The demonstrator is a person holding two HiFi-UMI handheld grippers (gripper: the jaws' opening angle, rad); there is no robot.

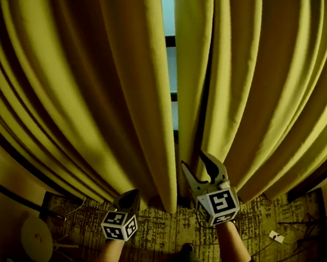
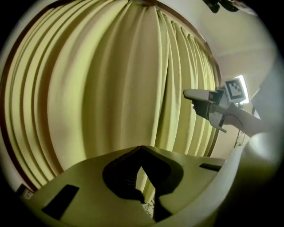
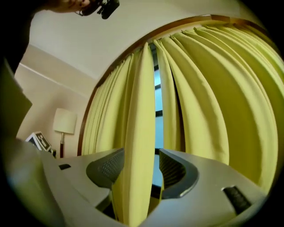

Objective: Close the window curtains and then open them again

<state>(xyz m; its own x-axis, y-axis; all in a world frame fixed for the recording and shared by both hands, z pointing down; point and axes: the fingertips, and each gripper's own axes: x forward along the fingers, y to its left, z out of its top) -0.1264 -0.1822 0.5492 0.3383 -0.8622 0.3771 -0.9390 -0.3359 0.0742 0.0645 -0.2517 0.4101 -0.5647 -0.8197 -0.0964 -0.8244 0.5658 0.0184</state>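
Two yellow-green curtains hang almost together: the left curtain point(image 1: 92, 90) and the right curtain point(image 1: 261, 97), with a narrow gap of window point(image 1: 170, 58) between them. My right gripper point(image 1: 202, 168) is raised at the curtains' lower part, just right of the gap, jaws apart. In the right gripper view a curtain fold point(image 3: 140, 111) that borders the gap's left side stands between its jaws point(image 3: 140, 156); daylight shows beside the right pad. My left gripper point(image 1: 129, 199) is lower, before the left curtain's hem, shut and empty point(image 2: 141, 150). From there my right gripper point(image 2: 188, 94) shows at the right.
Patterned carpet point(image 1: 163, 233) lies under the hems. A round white object point(image 1: 37, 239) sits at lower left, cables point(image 1: 311, 223) and a small white item point(image 1: 276, 236) at lower right. A floor lamp point(image 3: 64, 122) stands left of the curtains by the wall.
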